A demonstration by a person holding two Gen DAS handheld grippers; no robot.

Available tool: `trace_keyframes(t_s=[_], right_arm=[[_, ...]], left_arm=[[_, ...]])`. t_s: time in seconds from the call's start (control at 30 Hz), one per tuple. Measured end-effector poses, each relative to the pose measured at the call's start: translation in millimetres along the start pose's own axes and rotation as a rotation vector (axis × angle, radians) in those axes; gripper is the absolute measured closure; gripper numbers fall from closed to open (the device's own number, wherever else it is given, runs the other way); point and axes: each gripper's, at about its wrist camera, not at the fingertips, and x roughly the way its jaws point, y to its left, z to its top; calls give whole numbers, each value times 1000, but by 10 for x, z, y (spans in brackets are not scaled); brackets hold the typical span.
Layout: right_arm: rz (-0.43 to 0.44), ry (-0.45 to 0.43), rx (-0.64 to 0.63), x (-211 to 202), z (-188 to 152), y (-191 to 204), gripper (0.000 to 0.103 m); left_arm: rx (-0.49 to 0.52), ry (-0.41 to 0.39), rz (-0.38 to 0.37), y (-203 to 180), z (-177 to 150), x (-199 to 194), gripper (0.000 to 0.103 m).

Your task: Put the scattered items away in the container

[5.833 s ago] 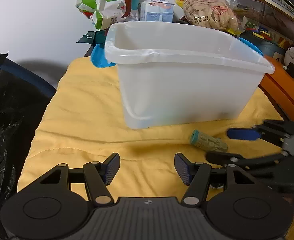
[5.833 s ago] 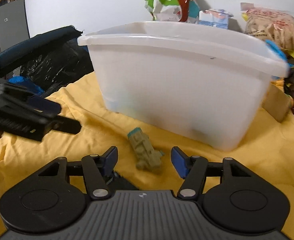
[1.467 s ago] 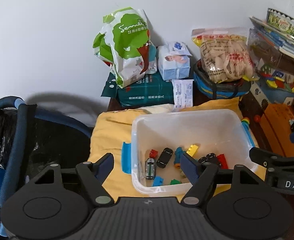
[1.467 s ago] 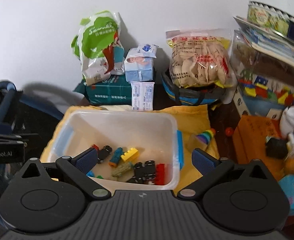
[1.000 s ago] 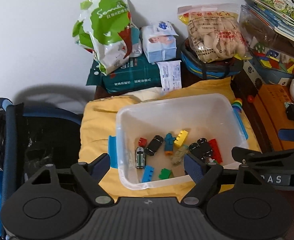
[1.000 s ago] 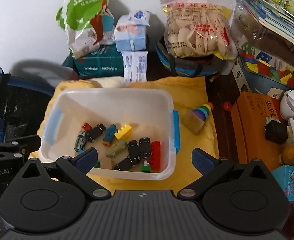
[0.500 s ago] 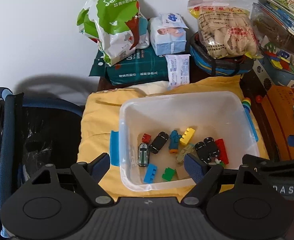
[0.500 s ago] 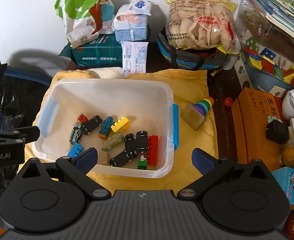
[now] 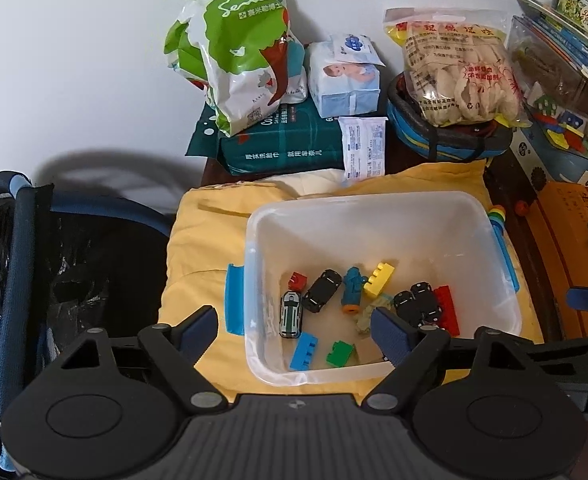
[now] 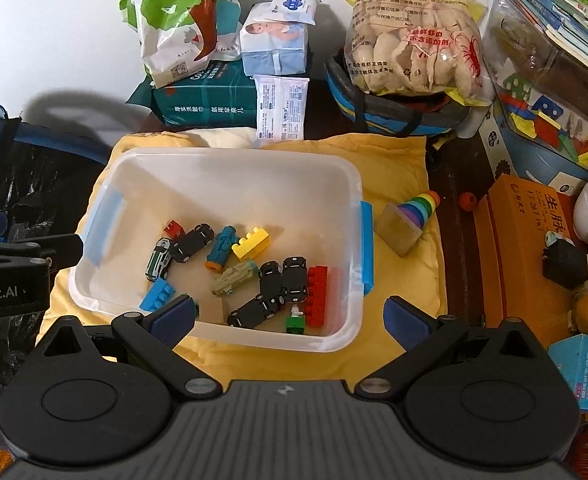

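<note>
A clear plastic bin (image 9: 505,316) (image 10: 353,184) with blue handles sits on a yellow cloth (image 9: 198,248) (image 10: 405,168). Inside lie several toy cars and bricks, among them a yellow brick (image 10: 252,244), a red brick (image 10: 317,292) and an olive tank toy (image 10: 234,278). Both grippers hover high above the bin. My left gripper (image 9: 294,328) is open and holds nothing. My right gripper (image 10: 290,318) is open wider, also with nothing in it. A rainbow stacking toy (image 10: 409,220) lies on the cloth just right of the bin.
Behind the bin stand a green-and-white bag (image 9: 234,48), tissue packs (image 9: 345,76) and a bag of crackers (image 9: 457,68). An orange box (image 10: 529,240) and toy clutter fill the right side. A dark blue-framed mesh bag (image 9: 26,264) is at the left.
Both grippers have risen from the cloth to above the bin. The olive tank toy, on the cloth 5.8 s ago, now lies inside the bin. In the last second both views tilted down slightly.
</note>
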Motion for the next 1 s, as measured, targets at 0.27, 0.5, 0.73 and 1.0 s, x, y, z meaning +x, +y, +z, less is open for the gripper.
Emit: trace_keyframes(t_s=[0.27,0.5,0.73,1.0], right_arm=[[-7,-14,0,-38,-30,5,0],[-10,-12,0,-34,-77,0,0],[-11,-17,-5,-45,-102,-19,0],[-10,-22,-10,-55,-111,-12,0]], left_arm=[[-5,-10,-21,1,-24,-10,17],[-5,-7,-7,-4,-62,14,17],[7,-16,4,-16,-76,12,17],[-23,-38,2,2,-93,-4,17]])
